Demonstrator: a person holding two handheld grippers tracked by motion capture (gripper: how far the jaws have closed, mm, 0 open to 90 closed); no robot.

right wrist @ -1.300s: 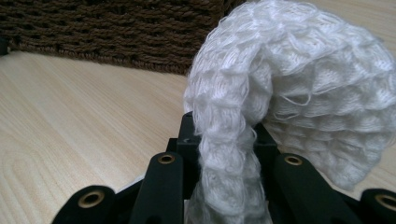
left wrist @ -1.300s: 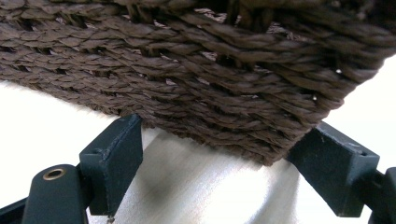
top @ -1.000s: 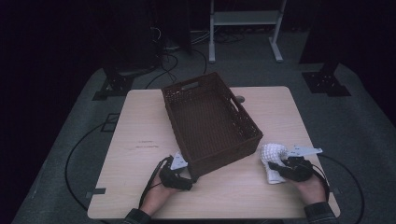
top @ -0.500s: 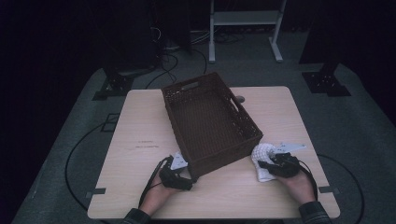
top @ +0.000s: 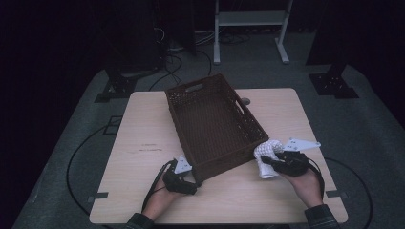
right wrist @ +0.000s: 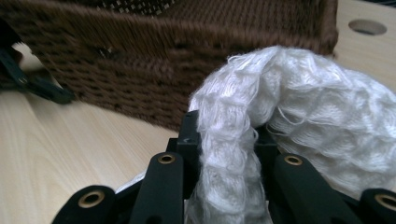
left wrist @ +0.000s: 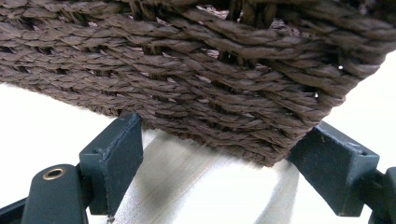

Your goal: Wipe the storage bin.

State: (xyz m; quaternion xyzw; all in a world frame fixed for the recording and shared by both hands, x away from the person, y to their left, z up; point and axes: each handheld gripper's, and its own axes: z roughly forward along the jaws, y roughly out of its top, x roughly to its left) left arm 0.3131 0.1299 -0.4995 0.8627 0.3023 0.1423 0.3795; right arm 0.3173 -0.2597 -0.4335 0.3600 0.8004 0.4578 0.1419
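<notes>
A dark brown woven basket (top: 212,124) sits askew in the middle of the light wooden table (top: 143,124). My left gripper (top: 191,183) is at the basket's near corner. In the left gripper view it (left wrist: 224,163) stands open, with its jaws on either side of the basket's corner (left wrist: 261,140). Right of the basket, my right gripper (top: 274,162) is shut on a white knitted cloth (top: 266,151). In the right gripper view the cloth (right wrist: 299,107) bulges up out of the jaws (right wrist: 226,140), close to the basket's wall (right wrist: 154,60).
The table has a round hole (top: 245,101) beyond the basket's far right side. A white-legged stand (top: 248,19) and cables (top: 167,52) lie on the dark floor past the table. Black base feet (top: 117,88) stand by the far corners.
My right gripper has moved left with the white cloth, closer to the basket's near right side. The left gripper has stayed at the basket's near corner.
</notes>
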